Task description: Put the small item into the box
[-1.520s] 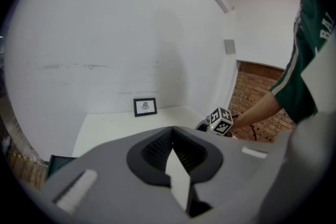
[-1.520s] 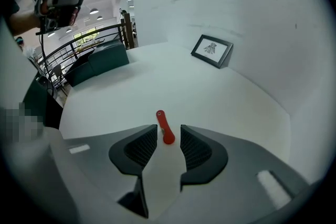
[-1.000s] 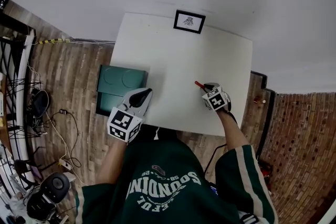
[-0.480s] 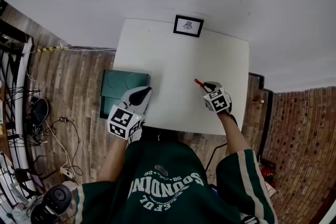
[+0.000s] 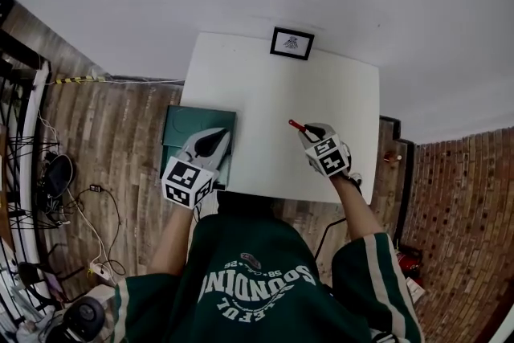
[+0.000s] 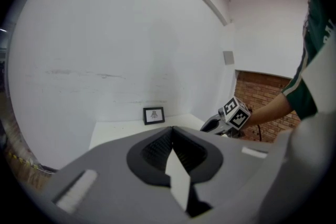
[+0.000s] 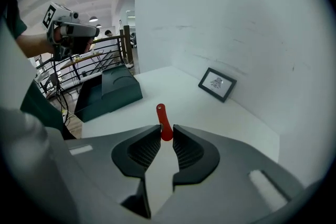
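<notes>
A small red item [image 5: 295,125] sticks out from the tips of my right gripper [image 5: 305,131], which hangs above the right middle of the white table [image 5: 265,88]. In the right gripper view the pads press on the red item [image 7: 164,122] on both sides of its lower end, so my right gripper [image 7: 166,135] is shut on it. The dark green box [image 5: 178,128] stands at the table's left edge, and the same box [image 7: 107,92] lies far to the left in the right gripper view. My left gripper [image 5: 212,139] hovers over the box's right part; in its own view the left gripper [image 6: 172,131] is shut and holds nothing.
A small black-framed picture [image 5: 291,44] stands at the table's far edge against the white wall. The floor [image 5: 112,124] to the left is wooden, with cables and gear on it. Brick flooring lies to the right of the table.
My right gripper has drifted a little to the left over the table with the red item still in it. The left gripper stays by the box.
</notes>
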Motion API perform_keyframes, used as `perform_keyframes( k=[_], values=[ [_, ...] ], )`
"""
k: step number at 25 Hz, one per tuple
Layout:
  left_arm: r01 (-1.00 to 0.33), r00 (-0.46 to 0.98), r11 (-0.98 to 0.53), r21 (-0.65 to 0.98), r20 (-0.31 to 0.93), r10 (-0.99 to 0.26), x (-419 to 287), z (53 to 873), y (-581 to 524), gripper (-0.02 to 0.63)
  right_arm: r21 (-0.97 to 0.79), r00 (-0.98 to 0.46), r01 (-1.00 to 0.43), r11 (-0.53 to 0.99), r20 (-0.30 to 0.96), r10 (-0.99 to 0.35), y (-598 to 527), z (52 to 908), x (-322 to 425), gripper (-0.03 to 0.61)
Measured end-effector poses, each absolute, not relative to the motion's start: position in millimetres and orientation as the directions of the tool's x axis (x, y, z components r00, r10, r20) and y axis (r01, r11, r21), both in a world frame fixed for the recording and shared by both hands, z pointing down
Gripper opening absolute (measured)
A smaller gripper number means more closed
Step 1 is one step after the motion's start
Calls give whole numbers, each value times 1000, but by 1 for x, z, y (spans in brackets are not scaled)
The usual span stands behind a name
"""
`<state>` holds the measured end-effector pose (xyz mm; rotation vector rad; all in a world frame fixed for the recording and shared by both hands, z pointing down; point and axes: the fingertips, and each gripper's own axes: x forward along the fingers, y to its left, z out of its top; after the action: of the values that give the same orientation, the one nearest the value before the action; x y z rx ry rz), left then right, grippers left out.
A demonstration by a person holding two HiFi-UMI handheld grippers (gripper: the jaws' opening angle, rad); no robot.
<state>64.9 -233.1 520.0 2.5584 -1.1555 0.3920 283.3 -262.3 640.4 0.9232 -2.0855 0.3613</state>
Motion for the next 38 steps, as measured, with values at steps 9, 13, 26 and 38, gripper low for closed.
perform_keyframes(
  k=[9, 13, 26, 38],
  values=[
    [-842, 536, -514, 166, 367, -760, -9, 525, -209, 54, 39, -500, -597, 801, 763, -409, -251, 636, 191, 74],
    [-889, 458, -428, 166, 379, -804, -52, 530, -191, 54, 39, -543, -500, 865, 764, -348, -247, 636, 141, 74],
    [-948, 314, -263, 178, 406, -858, -144, 544, -149, 53, -30, -630, -341, 939, 749, -205, -218, 639, 13, 75],
    [-941, 330, -262, 213, 422, -844, -173, 558, -144, 54, -100, -573, -316, 944, 813, -106, -156, 682, -42, 75]
  ],
)
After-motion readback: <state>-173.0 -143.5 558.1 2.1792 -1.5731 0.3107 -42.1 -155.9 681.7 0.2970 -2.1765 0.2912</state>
